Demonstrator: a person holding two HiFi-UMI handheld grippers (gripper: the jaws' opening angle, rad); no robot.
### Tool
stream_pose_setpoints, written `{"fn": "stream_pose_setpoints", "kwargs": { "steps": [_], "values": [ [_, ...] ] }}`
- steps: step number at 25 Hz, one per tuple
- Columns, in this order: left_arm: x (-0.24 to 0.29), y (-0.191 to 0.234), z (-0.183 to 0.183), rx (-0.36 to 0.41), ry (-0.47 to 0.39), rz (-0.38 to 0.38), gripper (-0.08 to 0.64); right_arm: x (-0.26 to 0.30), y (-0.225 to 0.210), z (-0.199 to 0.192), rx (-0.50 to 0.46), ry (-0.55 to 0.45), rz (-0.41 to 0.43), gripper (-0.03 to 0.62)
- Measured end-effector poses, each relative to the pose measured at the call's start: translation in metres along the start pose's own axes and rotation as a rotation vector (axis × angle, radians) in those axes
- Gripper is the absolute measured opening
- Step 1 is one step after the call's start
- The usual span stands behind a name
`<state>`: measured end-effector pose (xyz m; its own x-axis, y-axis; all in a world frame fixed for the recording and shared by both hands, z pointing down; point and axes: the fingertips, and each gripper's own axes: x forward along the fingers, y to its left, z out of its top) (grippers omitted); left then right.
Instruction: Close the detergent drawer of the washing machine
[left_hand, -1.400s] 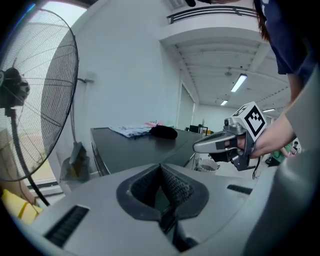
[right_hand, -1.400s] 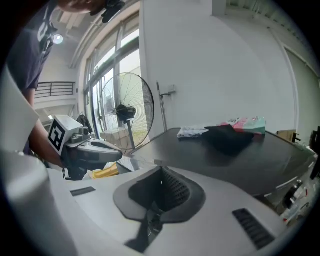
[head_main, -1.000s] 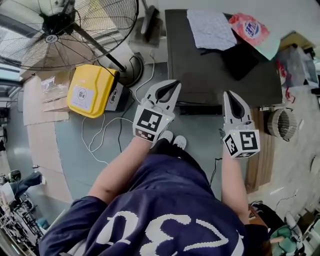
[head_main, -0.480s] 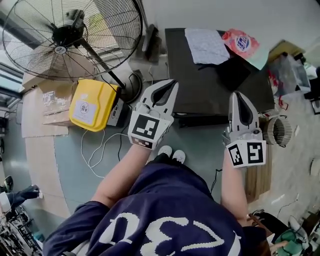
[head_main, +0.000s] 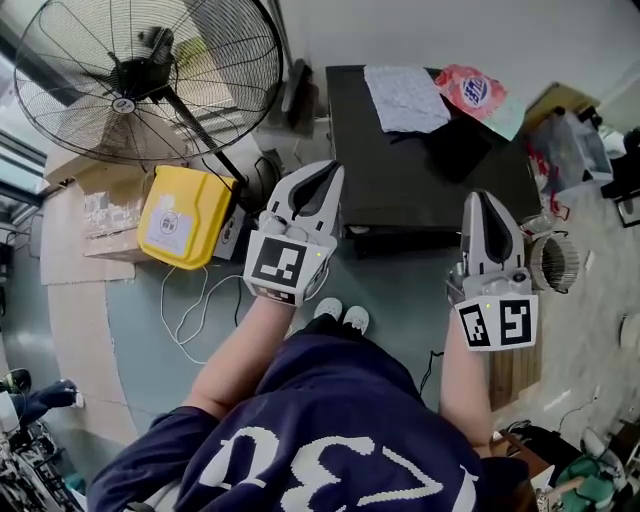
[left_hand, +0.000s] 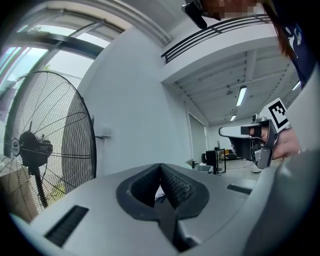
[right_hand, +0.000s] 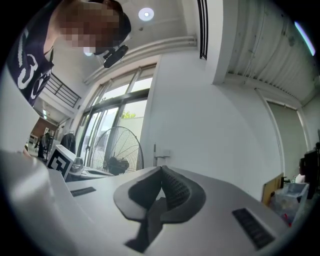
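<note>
**Me:** Since a second ago both have come up. My left gripper and my right gripper look larger and nearer my head, held about level over the floor. The big black wire-cage fan also shows more fully.

**Mate:** Holding anything?

**Me:** No. The left's dark ribbed fingers are clenched tip to tip on nothing, and the right's fingers are the same.

**Mate:** And the drawer?

**Me:** I can't read it. The black boxy washing machine, as I take it to be, stands ahead of both grippers and lower, seen from above. A pale grey cloth and a red-and-white plastic bag lie on its top. Its front face is hidden. A narrow dark ledge juts at the front edge, but I cannot say whether that is the detergent drawer standing out.

**Mate:** Which step, then?

**Me:** It fits two. Either the fingers are raised to go in and push a drawer that stands out, or they are lifted clear of one already pushed home. Neither gripper touches the machine. I'd name no move until the front panel shows.
</note>
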<state>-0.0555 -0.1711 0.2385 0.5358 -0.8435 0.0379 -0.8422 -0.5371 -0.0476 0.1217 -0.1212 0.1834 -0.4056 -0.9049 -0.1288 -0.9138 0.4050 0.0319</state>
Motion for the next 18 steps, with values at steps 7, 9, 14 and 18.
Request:
{"fn": "stream_pose_setpoints", "kwargs": {
  "steps": [7, 9, 14, 18],
  "values": [
    [-0.008, -0.006, 0.006, 0.0, -0.025, 0.015, 0.018, -0.013, -0.001, 0.007, -0.017, -0.01, -0.019, 0.014],
    [-0.01, -0.003, 0.007, 0.012, -0.033, 0.046, 0.018, -0.016, -0.003, 0.0, -0.01, 0.003, -0.026, 0.014],
    [-0.011, -0.008, 0.005, 0.016, -0.038, 0.041, 0.018, -0.021, -0.004, -0.01, -0.009, 0.023, -0.033, 0.014],
    [-0.01, -0.011, 0.005, 0.013, -0.031, 0.04, 0.018, -0.024, -0.007, -0.008, -0.009, 0.016, -0.038, 0.014]
  ]
}}
